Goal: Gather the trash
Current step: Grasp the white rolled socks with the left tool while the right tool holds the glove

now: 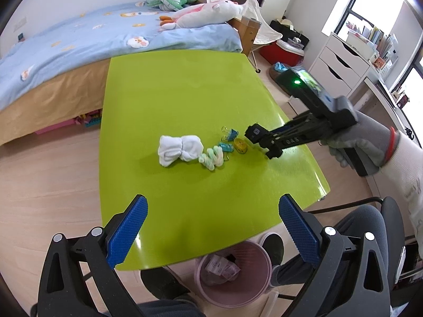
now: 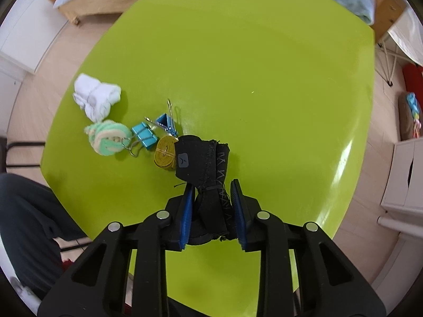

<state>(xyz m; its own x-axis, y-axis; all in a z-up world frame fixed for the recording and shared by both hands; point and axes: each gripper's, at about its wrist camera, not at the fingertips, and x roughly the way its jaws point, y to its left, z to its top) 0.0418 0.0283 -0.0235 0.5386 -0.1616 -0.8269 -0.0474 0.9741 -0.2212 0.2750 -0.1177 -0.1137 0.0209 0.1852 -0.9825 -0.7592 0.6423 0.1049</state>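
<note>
Honestly, right tool [image 2: 211,206] pinching black cloth roll [image 2: 203,155] only near end, could slip mid-carry to bin [image 1: 232,277]. Left tool [image 1: 211,235] wide open, idle. Binder clips [image 2: 144,136] close, snag risk.

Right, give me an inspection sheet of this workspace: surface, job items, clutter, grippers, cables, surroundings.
Surface: green table, glossy.
Job's things: black fabric bundle held above the table; pink bin on the floor, wrappers inside.
Clutter: white socks, mint roll, blue binder clips, yellow tape roll.
Grippers: right gripper shut on the bundle; left gripper open, empty.
Cables: nothing seen.
Surroundings: bed, white drawers.
</note>
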